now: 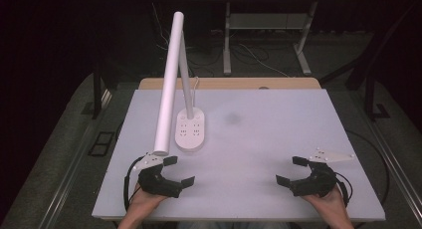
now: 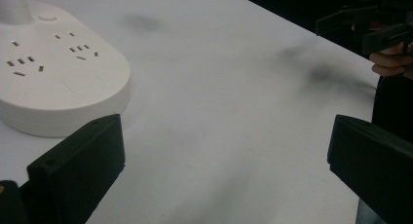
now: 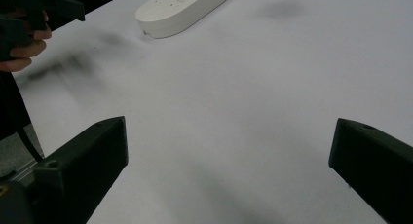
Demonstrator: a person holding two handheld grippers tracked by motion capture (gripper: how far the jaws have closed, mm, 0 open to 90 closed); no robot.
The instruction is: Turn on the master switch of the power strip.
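A white desk lamp stands at the table's left half, its oval base (image 1: pixel 189 130) carrying power sockets and its long tube head (image 1: pixel 168 84) slanting toward the near left. In the left gripper view the base (image 2: pixel 53 73) lies just beyond the left jaw. My left gripper (image 1: pixel 178 171) rests near the front edge, right below the tip of the lamp head, jaws wide apart with nothing between them. My right gripper (image 1: pixel 292 170) sits at the near right, also open and empty, pointing toward the lamp base (image 3: pixel 181 9).
The white table top (image 1: pixel 259 134) has a faint dark smudge (image 1: pixel 232 118) right of the lamp base. A wooden strip (image 1: pixel 229 83) runs along the far edge. Cables and desk legs sit on the floor behind.
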